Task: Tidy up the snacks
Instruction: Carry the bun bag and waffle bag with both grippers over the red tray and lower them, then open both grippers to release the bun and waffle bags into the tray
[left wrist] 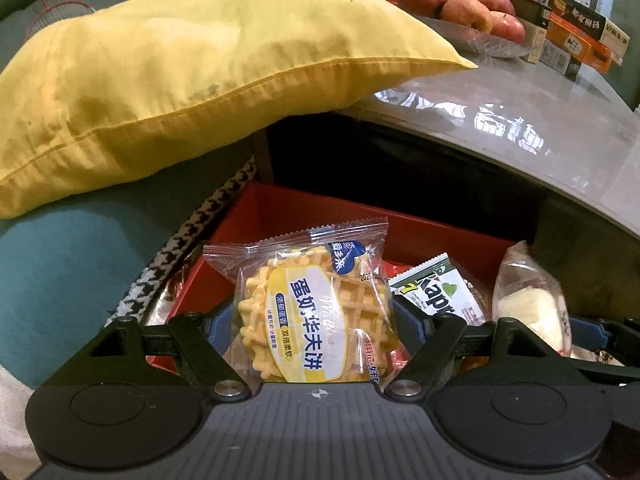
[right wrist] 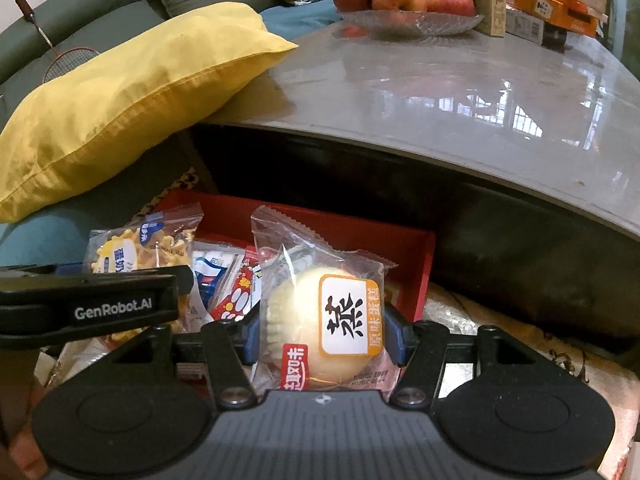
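Observation:
My left gripper (left wrist: 314,326) is shut on a clear packet of yellow waffle cakes (left wrist: 316,312), held upright over a red box (left wrist: 320,208). In the right wrist view my right gripper (right wrist: 322,334) is shut on a clear packet with a pale steamed cake (right wrist: 320,320), also above the red box (right wrist: 420,264). The waffle packet (right wrist: 132,252) and the left gripper's black body show at the left there. The steamed cake packet (left wrist: 532,304) shows at the right edge of the left wrist view. Other snack packets lie in the box, among them a green and white one (left wrist: 436,292) and a red and white one (right wrist: 236,292).
A grey glossy table (right wrist: 440,92) overhangs the box's far side. On it stand a glass dish of apples (right wrist: 404,4) and stacked cartons (right wrist: 552,4). A yellow cushion (left wrist: 180,72) lies on a teal sofa (left wrist: 60,264) to the left. A badminton racket (right wrist: 52,52) lies behind it.

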`<state>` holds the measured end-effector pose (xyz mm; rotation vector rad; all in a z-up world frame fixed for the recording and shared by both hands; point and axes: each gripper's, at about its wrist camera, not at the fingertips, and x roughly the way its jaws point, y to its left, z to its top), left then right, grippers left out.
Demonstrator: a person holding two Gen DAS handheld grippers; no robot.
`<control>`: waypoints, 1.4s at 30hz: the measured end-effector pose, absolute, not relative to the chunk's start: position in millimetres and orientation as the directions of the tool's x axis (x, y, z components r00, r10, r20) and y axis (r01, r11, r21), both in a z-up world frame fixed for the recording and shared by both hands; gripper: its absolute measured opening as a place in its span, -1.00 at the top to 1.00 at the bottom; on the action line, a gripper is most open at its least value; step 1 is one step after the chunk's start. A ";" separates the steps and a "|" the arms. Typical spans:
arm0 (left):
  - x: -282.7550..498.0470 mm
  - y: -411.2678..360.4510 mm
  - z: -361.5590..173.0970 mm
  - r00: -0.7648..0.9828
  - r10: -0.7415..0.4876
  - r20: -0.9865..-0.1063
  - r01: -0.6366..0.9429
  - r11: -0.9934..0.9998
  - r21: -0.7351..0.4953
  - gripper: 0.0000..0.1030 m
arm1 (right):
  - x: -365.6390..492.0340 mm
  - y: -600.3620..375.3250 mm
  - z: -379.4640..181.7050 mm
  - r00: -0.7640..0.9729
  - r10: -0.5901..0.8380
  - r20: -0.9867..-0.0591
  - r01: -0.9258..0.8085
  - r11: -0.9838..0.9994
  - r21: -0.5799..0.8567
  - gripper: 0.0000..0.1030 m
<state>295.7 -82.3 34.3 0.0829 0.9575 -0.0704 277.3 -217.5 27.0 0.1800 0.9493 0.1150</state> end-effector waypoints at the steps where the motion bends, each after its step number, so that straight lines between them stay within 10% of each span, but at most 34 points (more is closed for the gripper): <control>1: 295.3 -82.2 34.0 0.575 -0.020 -0.818 0.098 0.994 0.045 -0.63 | 277.6 -217.2 26.7 0.576 0.177 -0.798 -0.018 0.979 0.204 -0.03; 42: 248.0 -66.2 77.2 0.667 -0.015 -0.745 0.061 0.998 0.035 -1.00 | 231.5 -222.7 72.2 0.663 0.151 -0.733 -0.012 0.982 0.191 -0.17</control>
